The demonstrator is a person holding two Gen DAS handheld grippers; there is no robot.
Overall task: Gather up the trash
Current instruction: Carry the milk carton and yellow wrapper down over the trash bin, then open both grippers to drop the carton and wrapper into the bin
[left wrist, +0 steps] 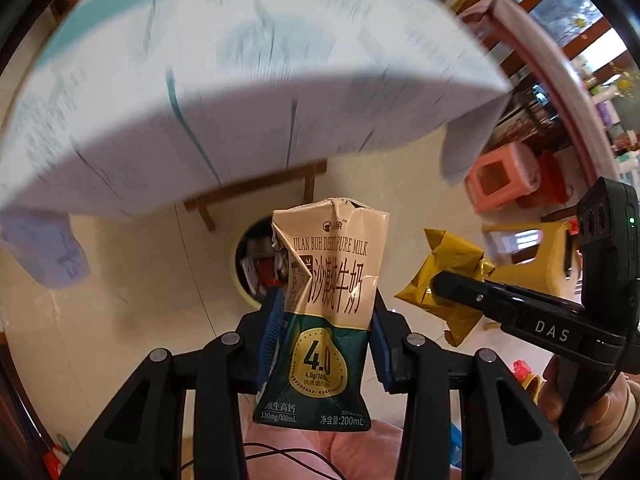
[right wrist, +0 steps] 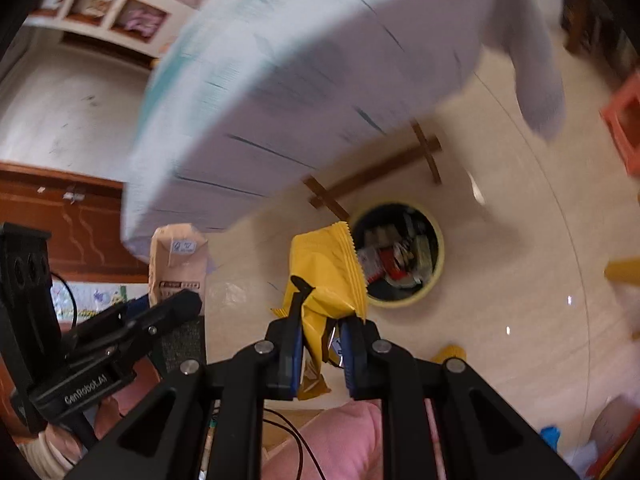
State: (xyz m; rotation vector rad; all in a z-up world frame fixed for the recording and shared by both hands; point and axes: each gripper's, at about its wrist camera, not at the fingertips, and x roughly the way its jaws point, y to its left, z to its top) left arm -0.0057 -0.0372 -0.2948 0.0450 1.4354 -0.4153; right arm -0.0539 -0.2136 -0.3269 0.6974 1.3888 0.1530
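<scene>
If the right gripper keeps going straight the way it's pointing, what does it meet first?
Probably the round yellow-rimmed trash bin on the floor, already holding rubbish. The right gripper, shut on a crumpled yellow wrapper, points down towards it with nothing visible between, though the bin sits slightly right of centre.

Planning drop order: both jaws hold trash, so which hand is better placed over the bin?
Probably the right. Its yellow wrapper hangs beside the open trash bin, whose mouth is in full view. On the left, the milk carton hides much of the bin.
</scene>
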